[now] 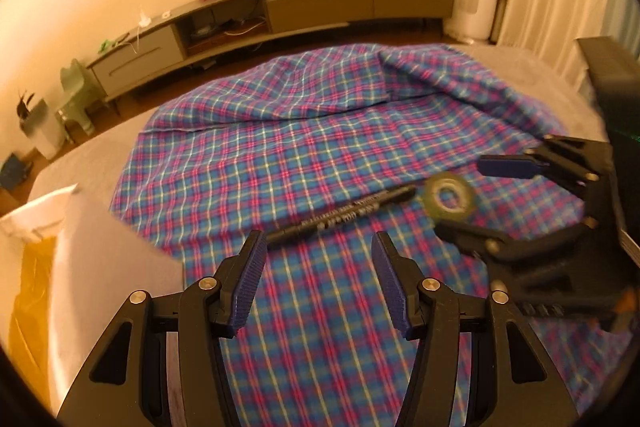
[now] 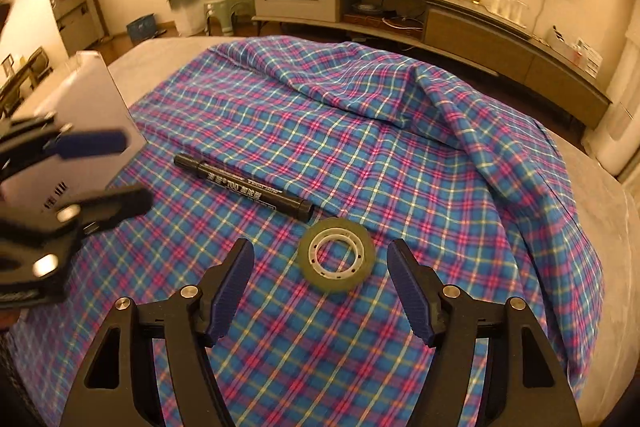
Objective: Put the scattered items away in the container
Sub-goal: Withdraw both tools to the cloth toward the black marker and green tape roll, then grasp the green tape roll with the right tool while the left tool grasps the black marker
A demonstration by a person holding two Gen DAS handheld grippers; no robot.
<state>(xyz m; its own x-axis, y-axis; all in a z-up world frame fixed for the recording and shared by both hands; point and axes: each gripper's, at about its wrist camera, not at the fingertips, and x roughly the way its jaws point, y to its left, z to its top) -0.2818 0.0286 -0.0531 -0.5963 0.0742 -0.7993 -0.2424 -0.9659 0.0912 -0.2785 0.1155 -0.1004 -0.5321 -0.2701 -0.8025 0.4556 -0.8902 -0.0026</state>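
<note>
Two things lie loose on our checked cloth (image 2: 360, 131): a black marker pen (image 2: 244, 185) and a roll of clear tape (image 2: 337, 253). They sit close together, the pen's end just beside the roll, in the middle of the cloth. Our right gripper (image 2: 320, 281) hangs low over the tape with its fingers spread wide, one on each side of the roll and not touching it, holding nothing. We think it sits that way so it can close on the roll next. Our left gripper (image 1: 318, 263) is also spread wide and holding nothing. It points at the pen, which lies just past its tips, so we guess the pen is its job. The white box (image 2: 80, 115) stands at the left edge of the cloth, near the left gripper, and we take it for the container because it is the only box close by. We cannot see inside it from here. Both things are not yet in the box, so the tidying has a long way to go
</note>
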